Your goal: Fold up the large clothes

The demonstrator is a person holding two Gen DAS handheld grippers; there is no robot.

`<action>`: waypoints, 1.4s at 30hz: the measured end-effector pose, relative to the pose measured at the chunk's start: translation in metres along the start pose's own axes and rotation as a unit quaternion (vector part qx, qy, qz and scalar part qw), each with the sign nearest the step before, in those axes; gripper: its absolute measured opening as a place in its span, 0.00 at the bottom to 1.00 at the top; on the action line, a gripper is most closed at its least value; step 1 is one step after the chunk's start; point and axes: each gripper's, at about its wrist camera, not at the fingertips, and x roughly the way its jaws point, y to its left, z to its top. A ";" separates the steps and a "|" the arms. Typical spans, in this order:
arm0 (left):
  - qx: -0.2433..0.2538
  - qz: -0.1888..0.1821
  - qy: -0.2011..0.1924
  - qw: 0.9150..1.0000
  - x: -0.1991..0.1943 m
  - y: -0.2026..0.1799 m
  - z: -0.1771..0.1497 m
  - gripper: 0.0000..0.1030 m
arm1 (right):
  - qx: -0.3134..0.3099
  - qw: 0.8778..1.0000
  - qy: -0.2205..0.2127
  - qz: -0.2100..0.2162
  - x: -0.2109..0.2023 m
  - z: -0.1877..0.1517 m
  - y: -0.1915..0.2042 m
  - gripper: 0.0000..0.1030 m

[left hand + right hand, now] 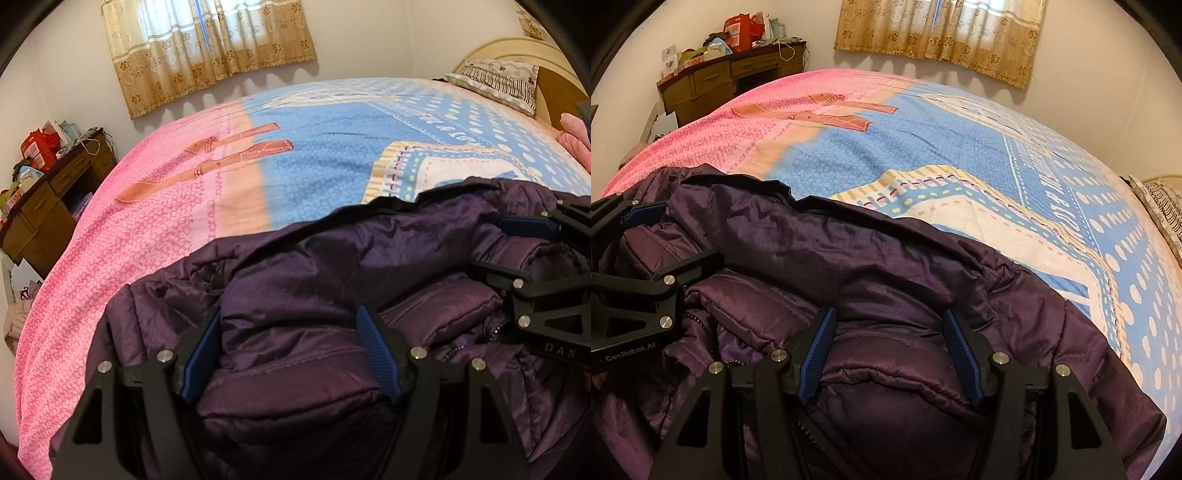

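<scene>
A dark purple padded jacket (332, 266) lies bunched on the near part of the bed; it also shows in the right wrist view (849, 258). My left gripper (291, 354) has its blue-padded fingers spread wide, with a thick fold of the jacket bulging between them. My right gripper (888, 354) stands the same way over a padded fold near the zipper. Whether either pair of pads presses the fabric is unclear. Each gripper shows in the other's view, the right one at the right edge (532, 258) and the left one at the left edge (639, 251).
The bed cover (295, 166) is pink at the left and blue with dots at the right. A pillow (495, 81) lies at the headboard. A wooden desk (720, 77) with clutter stands by the wall. Curtains (207, 48) hang behind the bed.
</scene>
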 end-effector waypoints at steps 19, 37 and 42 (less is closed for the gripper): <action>0.001 0.004 0.003 1.000 0.002 -0.001 0.000 0.76 | -0.003 1.000 0.001 -0.007 0.000 0.000 0.001 0.59; 0.003 0.057 0.008 0.998 0.004 -0.004 0.004 0.94 | -0.011 1.000 0.012 -0.012 0.003 0.006 0.003 0.59; 0.010 0.066 0.000 0.998 -0.020 -0.001 0.009 0.94 | 0.008 0.999 0.014 0.035 -0.028 0.012 -0.016 0.62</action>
